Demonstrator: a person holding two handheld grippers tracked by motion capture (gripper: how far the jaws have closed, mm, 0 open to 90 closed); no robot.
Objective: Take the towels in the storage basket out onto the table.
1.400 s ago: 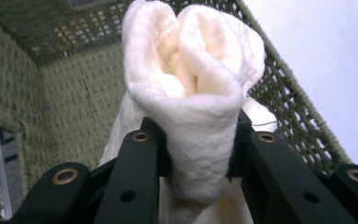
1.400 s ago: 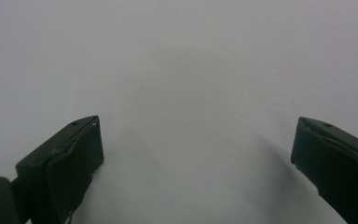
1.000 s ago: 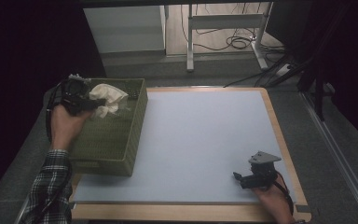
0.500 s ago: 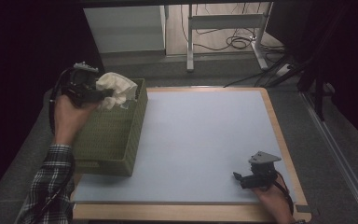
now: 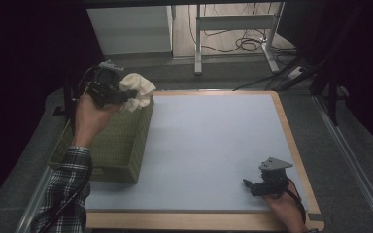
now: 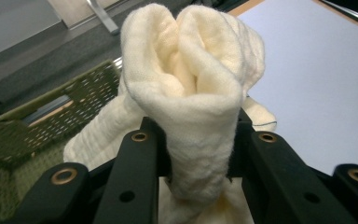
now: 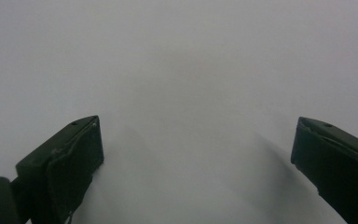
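A cream cloth (image 5: pixel 137 90) hangs bunched in my left gripper (image 5: pixel 126 96), held above the far right corner of the green woven basket (image 5: pixel 108 145). In the left gripper view the cloth (image 6: pixel 193 88) rises as a thick fold between the two black jaws, which press on it from both sides over the basket (image 6: pixel 32 126). My right gripper (image 5: pixel 248 186) rests low on the pale blue mat (image 5: pixel 213 141) near the front right corner. Its jaws stand wide apart over bare mat (image 7: pixel 191 70) with nothing between them.
The mat lies on a wooden-edged table (image 5: pixel 291 141). Behind the table stand a grey cabinet (image 5: pixel 128 29) and a metal stand (image 5: pixel 233 29) with cables on the floor. Dark surroundings lie left and right.
My left gripper has lifted the cloth out of the basket and carried it up and toward the basket's far right corner. The right gripper has stayed where it was.
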